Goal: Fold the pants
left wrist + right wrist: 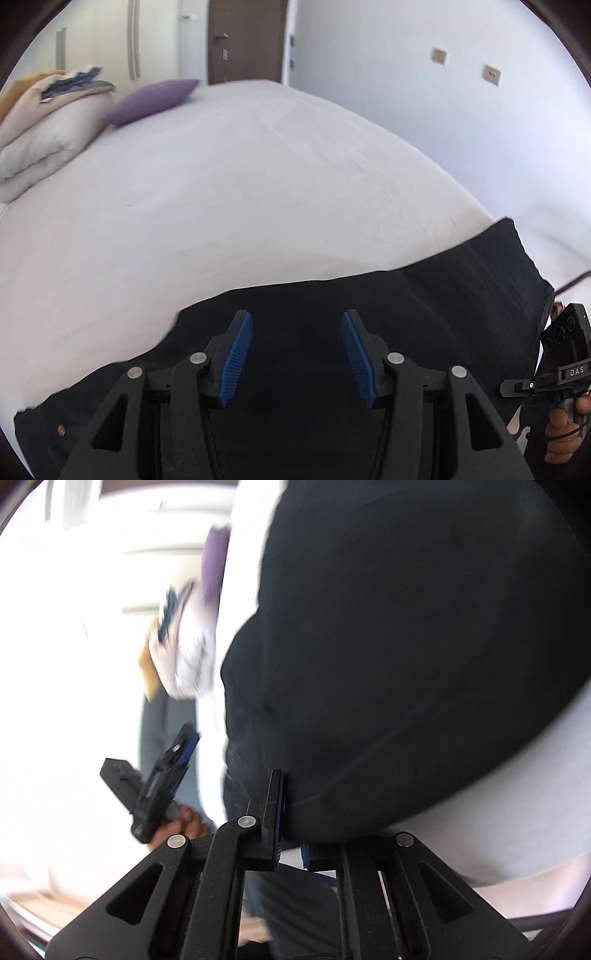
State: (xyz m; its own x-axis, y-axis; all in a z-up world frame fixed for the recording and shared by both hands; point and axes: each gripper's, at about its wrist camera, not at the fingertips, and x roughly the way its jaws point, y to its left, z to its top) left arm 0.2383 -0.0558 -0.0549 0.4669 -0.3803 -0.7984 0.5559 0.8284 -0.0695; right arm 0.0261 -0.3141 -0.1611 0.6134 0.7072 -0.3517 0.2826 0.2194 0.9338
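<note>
Two blue-padded jaws of the left gripper (296,354) stand wide apart, empty, above black pants (406,314) spread on the white bed (221,203). Right gripper (291,812) pinches the pants' edge between its jaws; beyond lies a purple cushion (151,101).

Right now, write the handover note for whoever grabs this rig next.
Left gripper: open, empty, hovering over the black pants.
Right gripper: shut on the pants' edge, cloth bunched and draped ahead of its fingers.
Pants lie along the near side of the white bed; a purple cushion and a folded stack sit at the far end.
Done: one edge gripped.
Left: no finished fold is visible; grip with the left too, fold, smooth flat.
</note>
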